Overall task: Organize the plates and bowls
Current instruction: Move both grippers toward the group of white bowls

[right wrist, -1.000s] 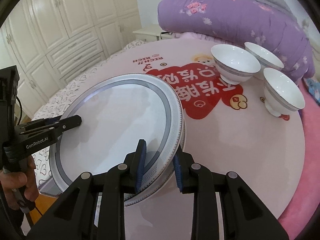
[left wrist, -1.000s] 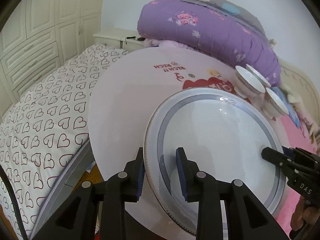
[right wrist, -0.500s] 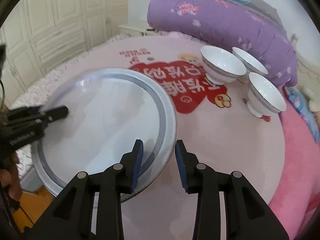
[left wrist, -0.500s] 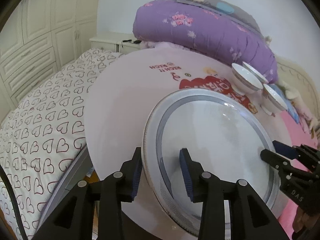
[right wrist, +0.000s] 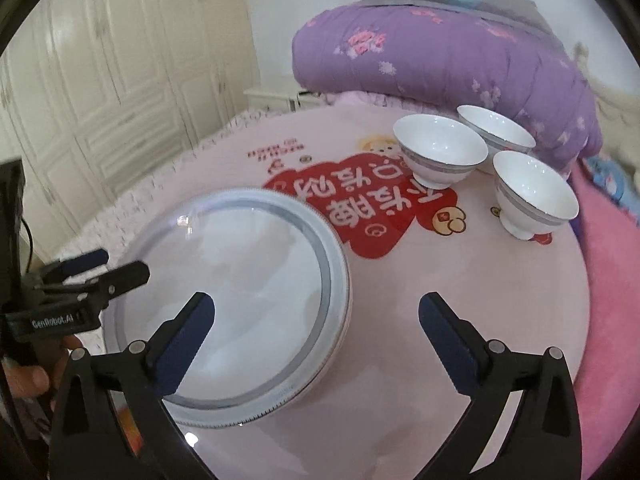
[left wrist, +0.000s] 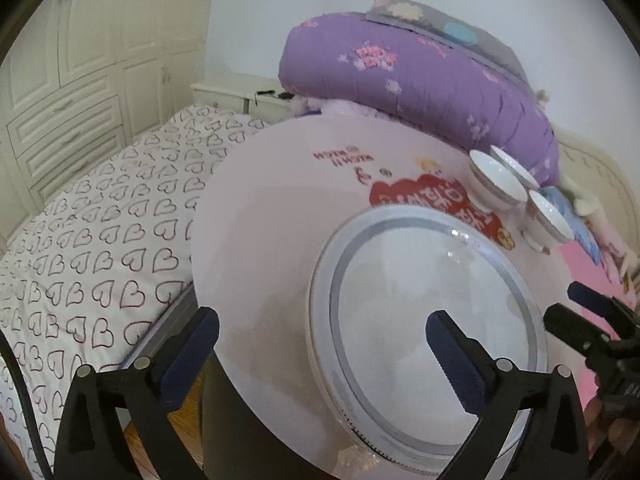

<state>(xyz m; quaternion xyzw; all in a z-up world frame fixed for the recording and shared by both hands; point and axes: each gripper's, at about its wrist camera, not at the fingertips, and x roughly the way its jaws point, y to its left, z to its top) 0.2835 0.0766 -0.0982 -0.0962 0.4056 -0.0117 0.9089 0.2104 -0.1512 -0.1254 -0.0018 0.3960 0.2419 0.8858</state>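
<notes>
**Plates on the table, both tools wide open**

We see our left tool (left wrist: 322,334) with its two black fingers spread far apart. It holds nothing. One finger sits over the edge of the round pink table (left wrist: 272,216) and the other sits over the plates (left wrist: 432,308). We cannot tell if the fingers touch anything.

Our right tool (right wrist: 316,312) is spread wide too, and it holds nothing. Its left finger is over the plates (right wrist: 248,280) and its right finger is over the bare pink table (right wrist: 440,272).

The plates are big and round, white with a gray ring near the rim. From the right side we can see more than one rim stacked up, one on top of the other. The stack lies flat on the table, close to the near edge.

Three white bowls with gray bands stand upright at the far side of the table, well apart from the plates. One bowl (right wrist: 440,152) is nearest the plates. A second bowl (right wrist: 496,130) is just behind it, and a third bowl (right wrist: 534,192) is to the right. They stand very near each other.

The table top has a red picture (right wrist: 360,204) with writing in the middle.

Behind the table lies a big rolled purple blanket (right wrist: 440,48) with pink flowers. On the left is a bed sheet (left wrist: 100,240) with little hearts, and past it are cream cupboards (right wrist: 100,92).
</notes>
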